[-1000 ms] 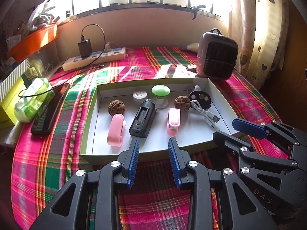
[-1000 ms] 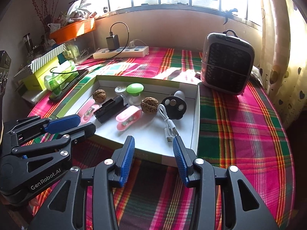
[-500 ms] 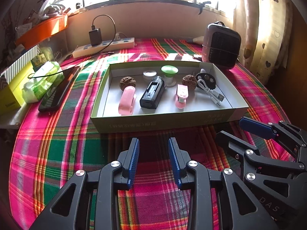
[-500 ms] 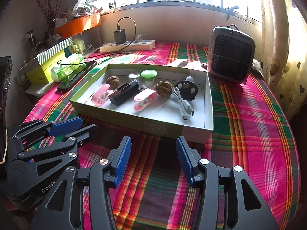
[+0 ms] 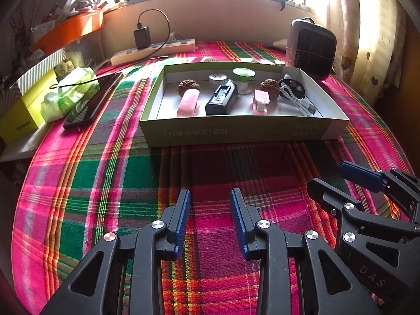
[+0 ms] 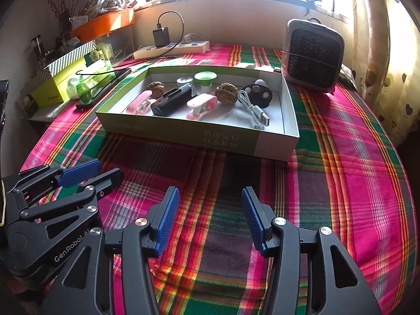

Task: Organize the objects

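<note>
Both tongs have drawn back from the box (image 5: 244,131) — a second ago its near wall sat right at the tips, now it lies well ahead of both. Left gripper (image 5: 210,220) spread, nothing between; right gripper (image 6: 210,218) spread too, jaws wider than a second ago, also empty. All small items — clips, walnuts, cable (image 6: 253,110) — lie inside the box. Judgement: sorting looks finished.

plaid tablecloth (image 5: 110,183), space heater (image 6: 312,57), power strip (image 6: 170,48)
</note>
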### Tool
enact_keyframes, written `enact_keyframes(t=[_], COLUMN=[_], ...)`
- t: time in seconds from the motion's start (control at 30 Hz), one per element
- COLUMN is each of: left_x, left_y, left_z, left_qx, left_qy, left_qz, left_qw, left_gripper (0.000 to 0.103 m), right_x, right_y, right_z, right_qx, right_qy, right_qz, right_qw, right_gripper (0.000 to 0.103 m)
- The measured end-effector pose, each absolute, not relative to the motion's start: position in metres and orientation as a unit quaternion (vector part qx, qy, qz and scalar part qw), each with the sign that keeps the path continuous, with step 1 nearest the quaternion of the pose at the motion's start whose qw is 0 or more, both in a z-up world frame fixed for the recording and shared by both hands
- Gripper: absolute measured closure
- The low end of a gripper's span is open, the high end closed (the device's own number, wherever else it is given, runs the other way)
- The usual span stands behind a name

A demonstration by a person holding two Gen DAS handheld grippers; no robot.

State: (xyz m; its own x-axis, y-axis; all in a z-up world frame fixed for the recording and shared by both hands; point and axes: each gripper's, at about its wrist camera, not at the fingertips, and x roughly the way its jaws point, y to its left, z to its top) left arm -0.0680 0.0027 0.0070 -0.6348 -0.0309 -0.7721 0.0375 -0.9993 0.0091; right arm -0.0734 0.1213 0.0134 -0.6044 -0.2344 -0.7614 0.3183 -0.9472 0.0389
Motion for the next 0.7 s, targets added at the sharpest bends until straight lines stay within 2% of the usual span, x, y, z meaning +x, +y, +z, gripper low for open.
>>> enact_keyframes(t=[0.27, 0.4, 0.7], left_x=[-0.056, -0.054, -0.047], left_y=[0.009, 0.009, 0.013], left_z=[0.007, 0.007, 0.007], left_qx=[0.423, 0.423, 0.420], left_qy=[0.010, 0.014, 0.011], left_qz=[-0.906, -0.905, -0.907], left_qw=[0.032, 0.036, 0.045], left_gripper=[0.072, 0.070, 0.069], right_x=[-0.066, -0.063, -0.052], right_y=[0.127, 0.132, 0.132], right_z=[0.009, 0.008, 0.006], right_qx=[0.425, 0.429, 0.422], right_qy=[0.047, 0.042, 0.049], right_qz=[-0.894, -0.895, -0.900], right_qw=[0.131, 0.113, 0.100], right_gripper=[0.051, 0.045, 0.041])
